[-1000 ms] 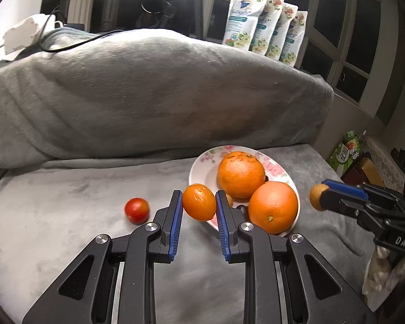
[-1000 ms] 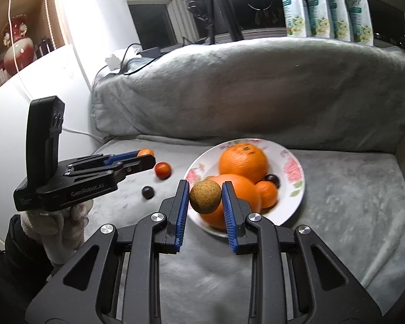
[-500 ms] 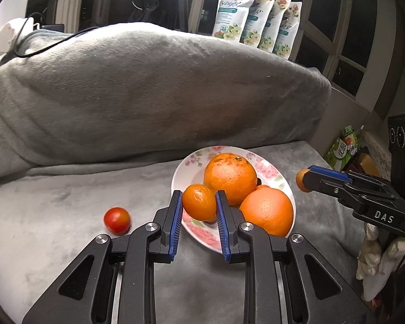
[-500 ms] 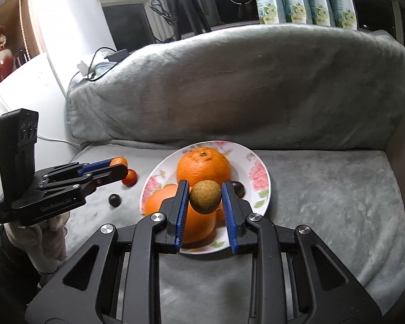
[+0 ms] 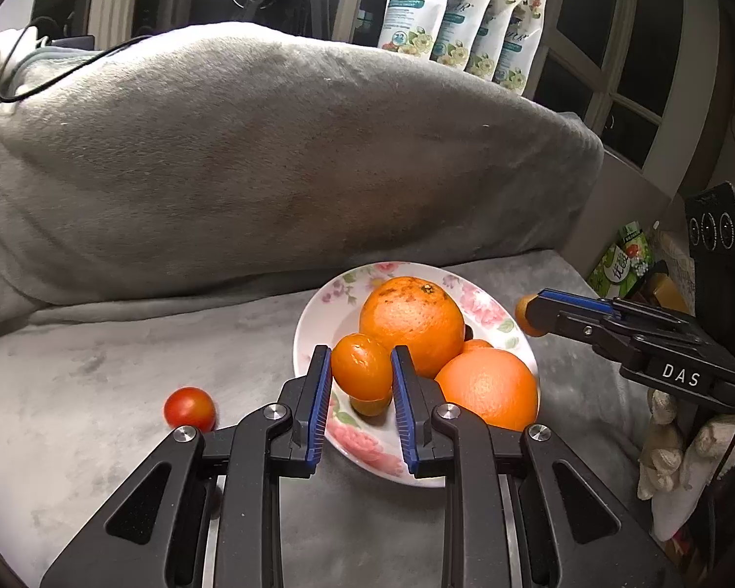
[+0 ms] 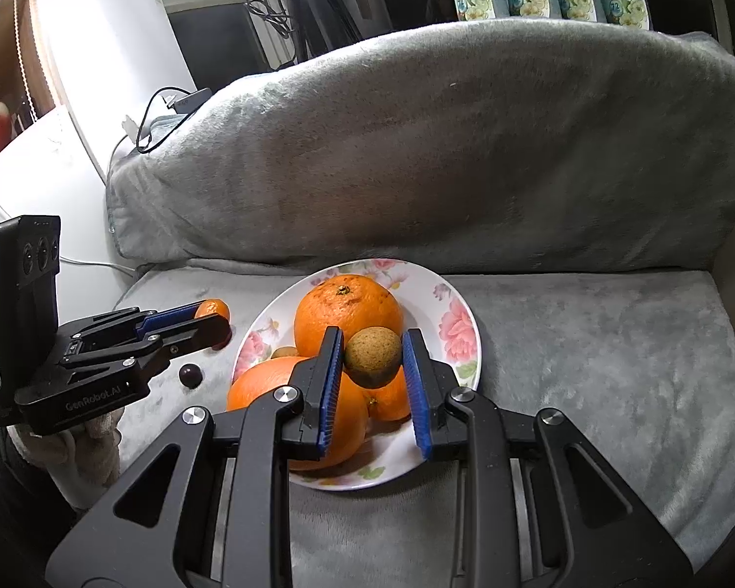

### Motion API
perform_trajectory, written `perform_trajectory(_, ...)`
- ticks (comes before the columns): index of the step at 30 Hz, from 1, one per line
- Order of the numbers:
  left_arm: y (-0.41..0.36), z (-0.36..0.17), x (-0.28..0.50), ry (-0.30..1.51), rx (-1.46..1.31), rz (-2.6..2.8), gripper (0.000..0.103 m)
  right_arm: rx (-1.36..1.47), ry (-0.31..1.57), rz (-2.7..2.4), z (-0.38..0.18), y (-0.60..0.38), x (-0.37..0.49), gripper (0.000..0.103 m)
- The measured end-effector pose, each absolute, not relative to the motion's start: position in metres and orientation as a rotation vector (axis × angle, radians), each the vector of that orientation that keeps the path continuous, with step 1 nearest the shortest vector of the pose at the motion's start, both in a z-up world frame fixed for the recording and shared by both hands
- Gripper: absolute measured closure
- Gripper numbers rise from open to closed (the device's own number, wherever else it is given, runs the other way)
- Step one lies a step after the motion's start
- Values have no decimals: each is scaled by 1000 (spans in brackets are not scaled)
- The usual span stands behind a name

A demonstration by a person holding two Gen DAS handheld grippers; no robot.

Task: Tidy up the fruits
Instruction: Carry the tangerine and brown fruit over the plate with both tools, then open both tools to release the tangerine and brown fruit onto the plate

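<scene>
Now both tongs hang over the floral plate — the left tongs clenched on a small orange, the right tongs clenched on a brown fruit. Two big oranges sit on the plate; a red tomato lies left of it.

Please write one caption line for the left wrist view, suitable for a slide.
Left gripper holds a small orange fruit over the floral plate of oranges; a cherry tomato lies on the grey blanket.
</scene>
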State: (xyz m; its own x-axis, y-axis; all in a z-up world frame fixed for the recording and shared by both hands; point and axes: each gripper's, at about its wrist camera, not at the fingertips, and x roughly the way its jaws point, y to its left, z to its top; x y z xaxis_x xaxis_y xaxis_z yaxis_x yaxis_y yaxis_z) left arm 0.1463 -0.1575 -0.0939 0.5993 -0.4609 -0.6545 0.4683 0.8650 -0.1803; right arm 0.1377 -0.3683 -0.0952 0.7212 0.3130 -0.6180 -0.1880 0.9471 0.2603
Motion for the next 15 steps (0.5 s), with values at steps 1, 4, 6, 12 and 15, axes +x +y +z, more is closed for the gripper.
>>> perform_trajectory(1, -158, -94, 147, 756, 10, -538, 80, 186, 716, 279, -96, -369, 139, 77)
perform_trajectory(4, -159, -94, 148, 757, 7, -542, 80, 193, 720, 278, -97, -370, 141, 77)
perform_trajectory(6, -160, -95, 149, 757, 8, -547, 80, 198, 722, 277, -98, -371, 143, 77)
perform_trajectory(12, -161, -95, 151, 759, 5, -555, 80, 208, 725, 276, -99, -371, 144, 76)
perform_trajectory(15, -162, -95, 151, 760, 4, -561, 80, 210, 726, 277, -99, -372, 145, 75)
